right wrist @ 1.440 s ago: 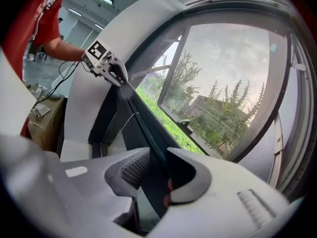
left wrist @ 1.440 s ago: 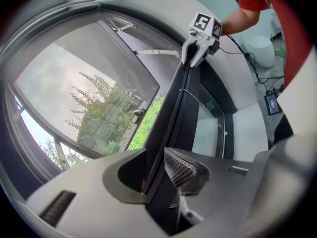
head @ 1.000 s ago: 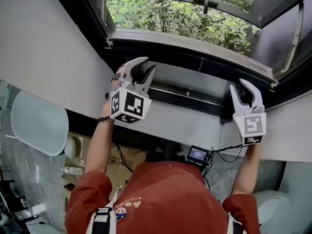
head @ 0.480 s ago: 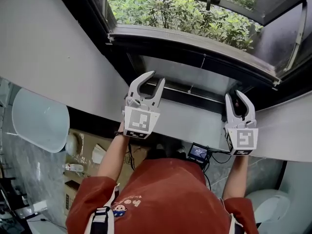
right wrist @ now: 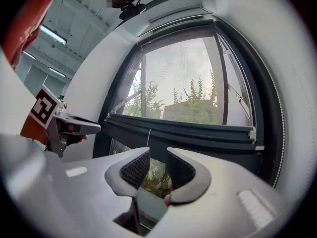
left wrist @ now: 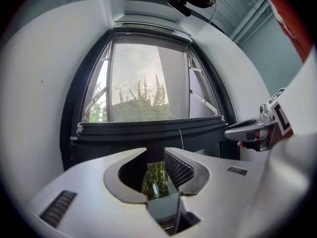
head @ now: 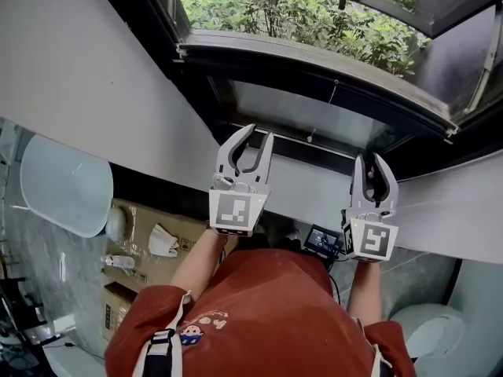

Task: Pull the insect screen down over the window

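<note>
Left tongs (head: 258,134) and right tongs (head: 367,160) are both spread, nothing between their jaws, held side by side near the window and not touching it. The insect screen (left wrist: 148,78) covers the upper part of the window; its dark bottom bar (left wrist: 148,129) sits partway down, above both tongs. A thin cord (left wrist: 181,139) hangs from the bar's middle. Below the bar the opening is uncovered, inside the dark window frame (left wrist: 72,108). White wall (head: 78,93) runs left and right of it.

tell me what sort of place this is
Indoors, likely a bathroom: a black-framed window onto green shrubs, a white rounded fixture, and brown cardboard boxes on grey marbled floor.
</note>
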Motion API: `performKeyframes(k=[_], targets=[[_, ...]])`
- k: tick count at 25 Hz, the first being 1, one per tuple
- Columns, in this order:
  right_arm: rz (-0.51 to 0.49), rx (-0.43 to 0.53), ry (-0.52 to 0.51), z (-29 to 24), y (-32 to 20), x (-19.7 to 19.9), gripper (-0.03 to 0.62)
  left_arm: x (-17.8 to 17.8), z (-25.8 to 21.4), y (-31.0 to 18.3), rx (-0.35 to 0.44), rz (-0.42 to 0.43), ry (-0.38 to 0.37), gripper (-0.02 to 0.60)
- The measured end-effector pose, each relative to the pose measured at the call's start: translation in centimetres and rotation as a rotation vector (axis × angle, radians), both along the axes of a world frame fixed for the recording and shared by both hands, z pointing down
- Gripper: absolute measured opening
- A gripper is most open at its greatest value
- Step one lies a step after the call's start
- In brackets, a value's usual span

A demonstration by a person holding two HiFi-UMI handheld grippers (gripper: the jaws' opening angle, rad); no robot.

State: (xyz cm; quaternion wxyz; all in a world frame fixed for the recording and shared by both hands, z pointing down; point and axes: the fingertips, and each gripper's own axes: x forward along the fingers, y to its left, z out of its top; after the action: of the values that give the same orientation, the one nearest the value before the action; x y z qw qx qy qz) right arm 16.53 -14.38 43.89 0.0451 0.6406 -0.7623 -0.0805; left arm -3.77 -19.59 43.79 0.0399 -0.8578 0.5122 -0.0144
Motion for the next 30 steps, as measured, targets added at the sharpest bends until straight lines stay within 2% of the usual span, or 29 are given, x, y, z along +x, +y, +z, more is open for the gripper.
performKeyframes(k=[12,22,30], targets=[[-0.003,0.045,-0.029,-0.2,-0.1,-1.7,0.112,1.3,0.8,1.4,-0.012,0.03,0.022,0.099],[-0.002,0.06,-0.022,-0.2,-0.2,-2.5,0.011,1.4,0.8,1.3,-0.003,0.032,0.035,0.01],[-0.005,0.062,-0.018,-0.6,-0.2,-2.4,0.009,1.6,0.8,1.4,-0.009,0.04,0.026,0.005]])
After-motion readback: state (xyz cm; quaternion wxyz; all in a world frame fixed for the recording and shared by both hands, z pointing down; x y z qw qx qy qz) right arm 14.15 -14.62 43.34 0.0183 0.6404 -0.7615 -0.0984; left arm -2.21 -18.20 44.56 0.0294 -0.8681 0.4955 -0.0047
